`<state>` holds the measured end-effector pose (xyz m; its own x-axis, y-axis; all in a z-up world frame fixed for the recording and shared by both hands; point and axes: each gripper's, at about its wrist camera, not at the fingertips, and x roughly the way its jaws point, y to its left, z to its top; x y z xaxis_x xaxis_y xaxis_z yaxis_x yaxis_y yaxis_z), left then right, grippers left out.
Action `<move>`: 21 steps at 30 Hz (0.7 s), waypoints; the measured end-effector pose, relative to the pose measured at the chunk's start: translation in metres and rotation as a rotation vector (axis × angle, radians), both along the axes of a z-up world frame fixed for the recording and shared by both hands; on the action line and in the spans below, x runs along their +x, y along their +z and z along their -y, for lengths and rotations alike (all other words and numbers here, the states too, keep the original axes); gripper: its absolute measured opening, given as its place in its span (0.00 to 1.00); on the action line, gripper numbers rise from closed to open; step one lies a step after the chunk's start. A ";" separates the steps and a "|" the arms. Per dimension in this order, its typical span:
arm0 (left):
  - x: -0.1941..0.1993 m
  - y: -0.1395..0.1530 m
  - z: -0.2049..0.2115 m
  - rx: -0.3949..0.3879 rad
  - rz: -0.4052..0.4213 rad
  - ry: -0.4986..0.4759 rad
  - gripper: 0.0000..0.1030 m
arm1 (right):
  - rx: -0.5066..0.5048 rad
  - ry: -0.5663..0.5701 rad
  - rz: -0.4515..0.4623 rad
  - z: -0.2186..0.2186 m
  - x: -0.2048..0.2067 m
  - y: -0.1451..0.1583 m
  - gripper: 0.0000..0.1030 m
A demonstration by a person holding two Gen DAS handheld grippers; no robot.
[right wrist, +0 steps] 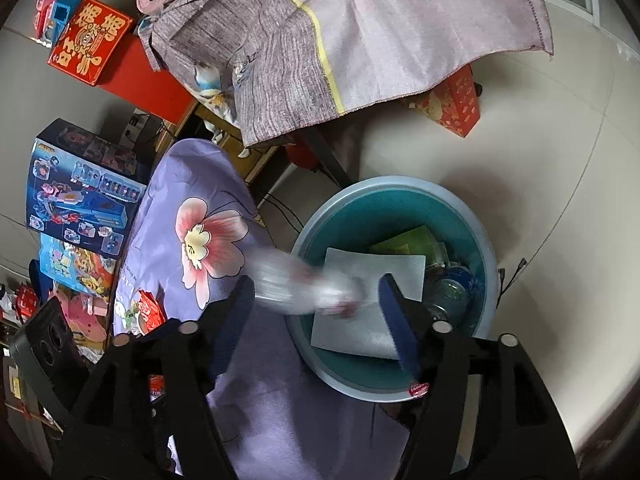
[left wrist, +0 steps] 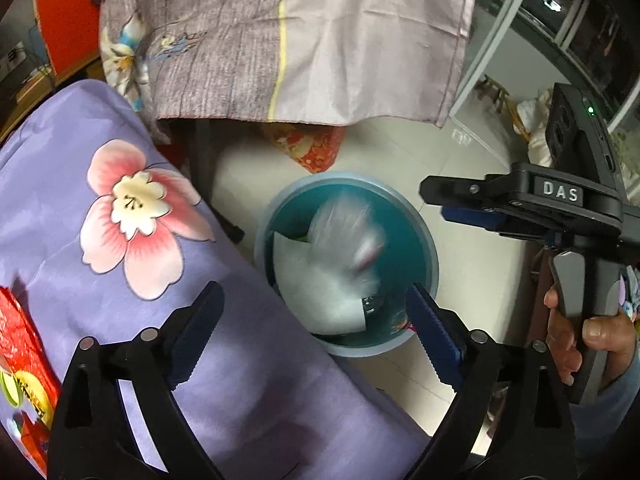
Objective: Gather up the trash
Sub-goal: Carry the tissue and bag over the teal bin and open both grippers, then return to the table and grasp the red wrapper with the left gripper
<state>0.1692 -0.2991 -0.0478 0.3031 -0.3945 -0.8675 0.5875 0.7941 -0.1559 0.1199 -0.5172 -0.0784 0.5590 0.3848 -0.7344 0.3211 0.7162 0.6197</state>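
the left gripper stands spread wide with nothing between its blue pads, hanging over the edge of a purple flowered cloth and the near rim of a blue bin on the floor. the right gripper is also released, its jaws apart above the same bin; a small red scrap seems to cling near its right finger, though the view is too poor to be sure. between the two, a blurred, clear plastic piece of trash is in the air over the bin's mouth, free of both grippers; in the right wrist view it shows as a pale streak crossing the bin's near rim. inside the bin lie a white sheet, a green packet and a bluish clear container. a red snack wrapper lies on the purple cloth to the left. farther off, a grey-pink cloth hangs over a tabletop, with a red patterned box on the floor beneath it.
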 end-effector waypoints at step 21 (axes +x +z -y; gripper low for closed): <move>-0.039 0.026 -0.112 -0.068 0.029 0.115 0.96 | -0.143 0.083 -0.006 -0.095 -0.027 0.040 0.85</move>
<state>0.1299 -0.1869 -0.0214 0.3745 -0.4129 -0.8302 0.4981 0.8448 -0.1954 0.0925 -0.4222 -0.0383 0.5249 0.3211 -0.7883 0.2607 0.8209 0.5080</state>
